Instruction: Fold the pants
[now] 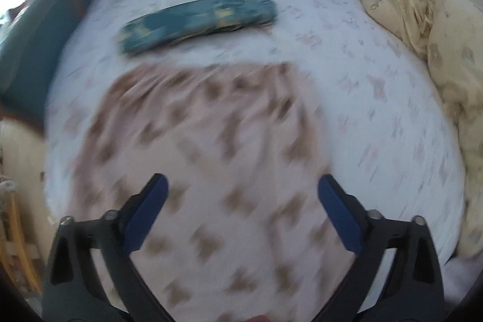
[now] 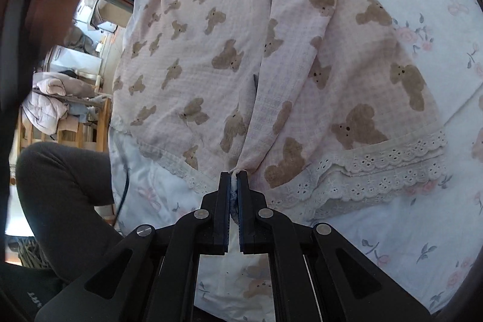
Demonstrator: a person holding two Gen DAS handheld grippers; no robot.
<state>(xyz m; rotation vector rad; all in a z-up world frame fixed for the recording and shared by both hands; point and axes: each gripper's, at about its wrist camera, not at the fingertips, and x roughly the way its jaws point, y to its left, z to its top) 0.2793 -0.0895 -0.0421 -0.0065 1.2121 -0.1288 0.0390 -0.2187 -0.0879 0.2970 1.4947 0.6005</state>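
Pink pants (image 2: pixel 211 56) printed with brown bears lie spread on a white floral bed sheet (image 2: pixel 422 216), lace hems toward the camera. My right gripper (image 2: pixel 232 175) is shut on a pinched fold of the pants between the two legs, near the lace hem (image 2: pixel 392 162). In the left wrist view the same pants (image 1: pixel 211 156) appear blurred under my left gripper (image 1: pixel 241 186), which hangs above the cloth with its blue pads (image 1: pixel 145 213) wide apart and nothing between them.
A folded teal patterned garment (image 1: pixel 199 20) lies on the sheet beyond the pants. Cream bedding (image 1: pixel 422 29) is heaped along the right side, a teal cushion (image 1: pixel 36 44) on the left. A person's dark-clad leg (image 2: pixel 66 186) stands beside the bed edge.
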